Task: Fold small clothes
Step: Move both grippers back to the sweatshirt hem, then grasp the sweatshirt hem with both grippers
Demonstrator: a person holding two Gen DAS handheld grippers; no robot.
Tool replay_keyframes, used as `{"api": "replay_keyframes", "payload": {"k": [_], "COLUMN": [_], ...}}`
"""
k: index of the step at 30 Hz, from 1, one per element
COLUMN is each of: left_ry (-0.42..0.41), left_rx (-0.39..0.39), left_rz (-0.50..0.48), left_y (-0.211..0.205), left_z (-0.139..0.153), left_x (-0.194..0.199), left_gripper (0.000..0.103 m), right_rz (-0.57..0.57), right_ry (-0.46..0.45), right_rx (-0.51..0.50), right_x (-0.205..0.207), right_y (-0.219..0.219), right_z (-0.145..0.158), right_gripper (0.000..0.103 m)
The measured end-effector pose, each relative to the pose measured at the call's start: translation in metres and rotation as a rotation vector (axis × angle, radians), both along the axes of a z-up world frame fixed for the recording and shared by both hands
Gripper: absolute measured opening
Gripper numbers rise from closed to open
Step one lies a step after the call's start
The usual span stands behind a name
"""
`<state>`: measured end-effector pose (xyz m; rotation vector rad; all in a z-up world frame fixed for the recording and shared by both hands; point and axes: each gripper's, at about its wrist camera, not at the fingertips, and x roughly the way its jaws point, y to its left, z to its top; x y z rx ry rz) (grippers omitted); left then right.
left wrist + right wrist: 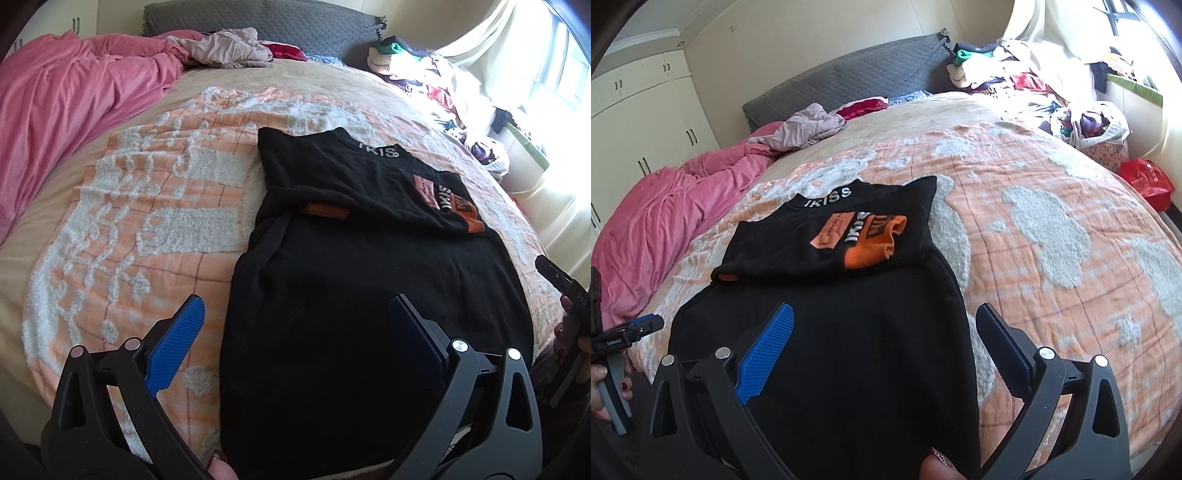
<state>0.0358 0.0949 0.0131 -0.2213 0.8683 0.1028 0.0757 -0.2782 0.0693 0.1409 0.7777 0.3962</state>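
A black knit top with orange patches and white "IKISS" lettering at its collar [354, 236] lies flat on the orange-and-white tufted blanket [155, 206] that covers the bed. Its upper part is folded down over the body, so an orange cuff [875, 243] and the printed patches face up on the fold. The collar end points toward the grey quilted headboard [849, 74]; the hem end lies nearest the two claws.

The left claw [295, 314] is spread wide and holds nothing. Its left blue ribbed finger [177, 343] is over the blanket just beside the top's edge, and its right finger is over the black fabric. The right claw [882, 321] is likewise spread wide and empty, with its left blue finger [764, 354] over the top and its right finger at the top's other edge, over the blanket.

Relative to the top, a rumpled pink duvet [62, 110] lies along the far left side of the bed, a crumpled pale mauve garment [809, 125] sits beyond it near the headboard, and a heap of mixed clothes [1015, 77] is piled by the bright window to the right.
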Motion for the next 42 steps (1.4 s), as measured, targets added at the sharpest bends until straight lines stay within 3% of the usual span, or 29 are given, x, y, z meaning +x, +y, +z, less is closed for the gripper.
{"api": "replay_keyframes", "payload": {"k": [9,20,23,28,34,42], "left_ry": [0.065,0.11,0.122,0.151,0.175,0.184], "left_rx": [-0.038,-0.102,-0.136,-0.177,-0.21,-0.205], "left_rz": [0.047,0.011,-0.01,-0.023,-0.04,-0.064], "left_y": [0.023,0.02,0.018,0.019,0.015,0.006], "left_z": [-0.023,-0.042,-0.046,-0.054,-0.061,-0.068], "left_x": [-0.023,-0.047,-0.051,-0.057,-0.066,-0.074], "left_gripper": [0.093,0.093,0.089,0.068,0.066,0.066], "right_rz": [0.0,-0.015,-0.001,0.017,0.058,0.107], "right_ry": [0.088,0.132,0.141,0.151,0.217,0.258], "right_rx": [-0.041,-0.133,-0.151,-0.209,-0.181,-0.241], "right_x": [-0.025,-0.049,-0.056,-0.07,-0.08,-0.086], "right_y": [-0.013,-0.037,-0.04,-0.042,-0.045,-0.039], "right_z": [-0.02,-0.028,-0.029,-0.031,-0.038,-0.039], "right_gripper": [0.098,0.098,0.098,0.098,0.098,0.098]}}
